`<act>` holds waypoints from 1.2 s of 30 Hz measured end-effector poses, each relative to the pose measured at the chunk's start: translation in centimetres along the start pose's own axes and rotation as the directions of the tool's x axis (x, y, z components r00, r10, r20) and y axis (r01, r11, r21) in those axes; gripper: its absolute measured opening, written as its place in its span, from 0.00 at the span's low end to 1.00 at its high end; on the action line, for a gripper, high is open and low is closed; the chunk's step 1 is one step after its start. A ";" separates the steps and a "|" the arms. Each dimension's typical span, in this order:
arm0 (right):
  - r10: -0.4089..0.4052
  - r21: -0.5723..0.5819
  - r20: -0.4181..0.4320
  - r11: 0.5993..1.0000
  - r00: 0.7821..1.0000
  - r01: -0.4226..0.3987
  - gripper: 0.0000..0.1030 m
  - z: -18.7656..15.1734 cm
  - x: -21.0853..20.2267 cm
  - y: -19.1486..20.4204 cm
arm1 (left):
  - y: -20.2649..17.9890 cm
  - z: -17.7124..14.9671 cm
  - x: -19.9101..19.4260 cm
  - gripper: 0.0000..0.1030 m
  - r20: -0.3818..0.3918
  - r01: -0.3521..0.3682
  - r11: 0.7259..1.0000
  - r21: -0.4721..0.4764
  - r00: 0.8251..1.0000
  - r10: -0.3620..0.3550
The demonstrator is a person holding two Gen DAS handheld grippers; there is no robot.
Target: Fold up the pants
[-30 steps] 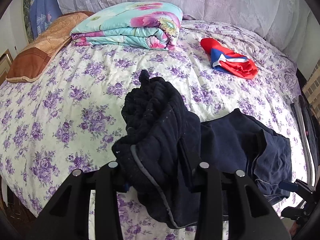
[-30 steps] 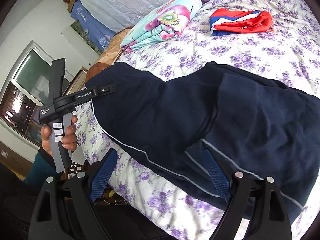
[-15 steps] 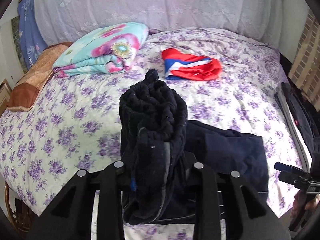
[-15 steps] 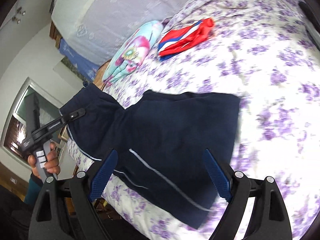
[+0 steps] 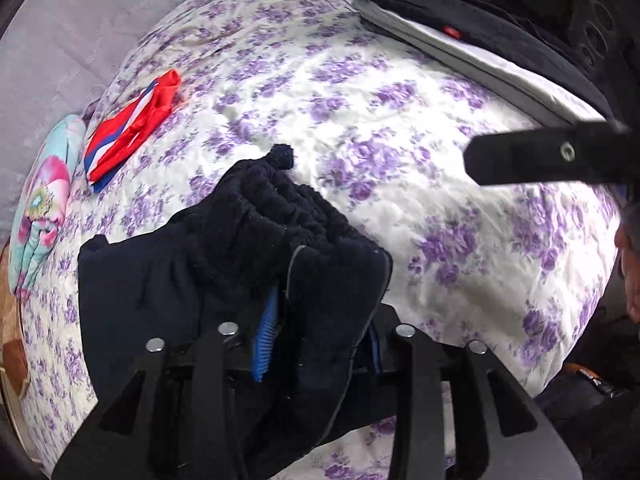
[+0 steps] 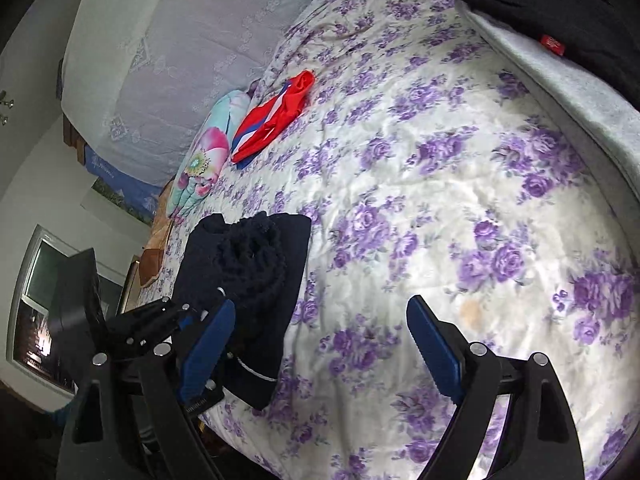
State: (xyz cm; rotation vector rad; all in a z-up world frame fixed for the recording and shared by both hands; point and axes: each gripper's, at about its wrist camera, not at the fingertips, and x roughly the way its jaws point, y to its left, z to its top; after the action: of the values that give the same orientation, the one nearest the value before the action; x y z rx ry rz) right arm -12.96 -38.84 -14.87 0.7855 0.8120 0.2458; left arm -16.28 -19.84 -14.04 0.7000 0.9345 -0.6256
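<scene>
Left gripper is found with a bunched fold of the dark navy fleece pants between its blue pads; its jaws are opening, and whether the pads press the cloth at this instant cannot be told with certainty. Right gripper is seen with its jaws wide apart and nothing between them, above the bare floral bedsheet.

The pants are lying folded near the edge of the bed, with the gathered waistband uppermost.

For the step in hand, judged to be the release of the folded bundle, it is advised that the cloth be set flat before the pads are withdrawn, so that the top layer is not dragged off the stack.

Count: one pair of pants; one red, white and blue garment; one folded floral quilt; one black garment at the far side of the bed; two grippers.
</scene>
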 end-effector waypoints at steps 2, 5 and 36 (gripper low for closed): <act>0.013 0.020 0.005 1.000 1.000 -0.013 0.86 0.3 -0.2 -0.6 | 0.5 0.5 -0.9 0.68 0.004 0.113 0.992 -0.060 0.994 -0.113; 0.029 0.032 0.027 0.999 0.999 -0.030 0.86 1.1 -0.6 -0.9 | 1.4 1.6 -3.8 0.68 0.083 0.162 0.983 -0.088 0.984 -0.155; 0.064 -0.323 -0.235 0.936 0.970 -0.141 0.83 6.3 11.8 14.8 | 20.8 -13.4 -3.5 0.82 0.037 0.109 0.863 -0.494 0.994 -0.104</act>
State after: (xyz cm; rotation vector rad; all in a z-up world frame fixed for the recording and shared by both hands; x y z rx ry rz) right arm 0.96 -26.26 -8.23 0.4801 0.9090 0.5605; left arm -9.12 3.87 -11.11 0.1836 1.0764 -0.4543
